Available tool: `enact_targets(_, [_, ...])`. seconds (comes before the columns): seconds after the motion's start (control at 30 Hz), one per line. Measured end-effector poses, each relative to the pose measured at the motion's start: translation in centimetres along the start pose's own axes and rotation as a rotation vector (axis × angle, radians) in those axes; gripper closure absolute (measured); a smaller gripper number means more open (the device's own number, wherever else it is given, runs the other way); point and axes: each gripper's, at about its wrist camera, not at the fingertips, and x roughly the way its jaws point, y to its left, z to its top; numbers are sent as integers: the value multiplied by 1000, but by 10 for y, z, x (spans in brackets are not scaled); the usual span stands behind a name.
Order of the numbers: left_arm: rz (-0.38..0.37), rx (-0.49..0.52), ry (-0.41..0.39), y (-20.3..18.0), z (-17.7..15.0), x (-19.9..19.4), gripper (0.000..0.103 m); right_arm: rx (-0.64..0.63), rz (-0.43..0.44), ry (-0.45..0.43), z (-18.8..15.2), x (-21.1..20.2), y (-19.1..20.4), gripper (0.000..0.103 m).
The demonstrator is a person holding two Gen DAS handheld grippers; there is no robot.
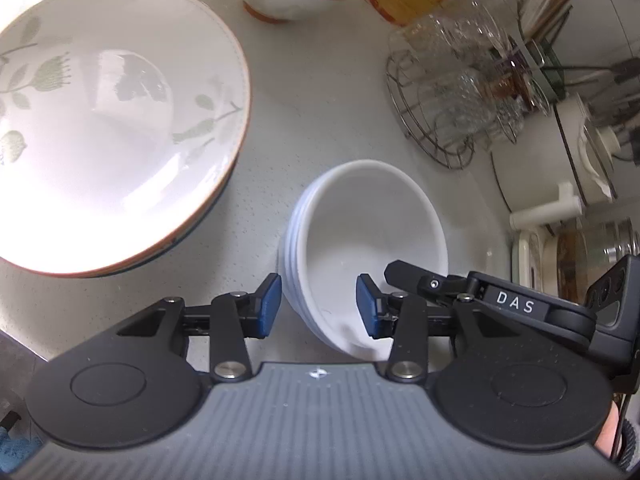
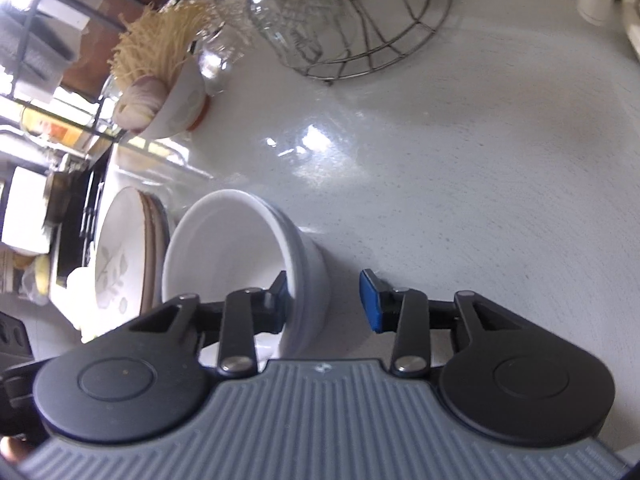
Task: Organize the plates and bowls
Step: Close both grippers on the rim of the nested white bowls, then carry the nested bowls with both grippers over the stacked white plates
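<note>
Both hand-held grippers straddle opposite walls of the white bowls [image 1: 360, 240], stacked mid-counter [image 1: 320, 112] beside the plates [image 1: 112, 128]. Left [image 1: 319, 307] and right [image 2: 326, 305] pads stand clear, unclamped. Next: clamp, then lift level.

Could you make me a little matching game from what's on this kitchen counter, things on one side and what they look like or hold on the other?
Things:
1. big plate
2. stack of small bowls
3. wire basket
4. footed bowl

Descriptions:
A. holds clear glasses
B. plain white, between the gripper fingers
C. leaf pattern, brown rim
D. filled with dry noodles

Pairs: 1-C, 2-B, 3-A, 4-D
</note>
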Motion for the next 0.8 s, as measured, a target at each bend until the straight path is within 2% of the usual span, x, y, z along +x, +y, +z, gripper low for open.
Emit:
enact_targets(0.3, [31, -42, -22, 7, -2, 2, 75, -30, 30, 28, 2, 4, 2, 77])
enact_targets(0.8, [45, -28, -28, 2, -4, 0, 79, -49, 25, 43, 2, 3, 5, 81])
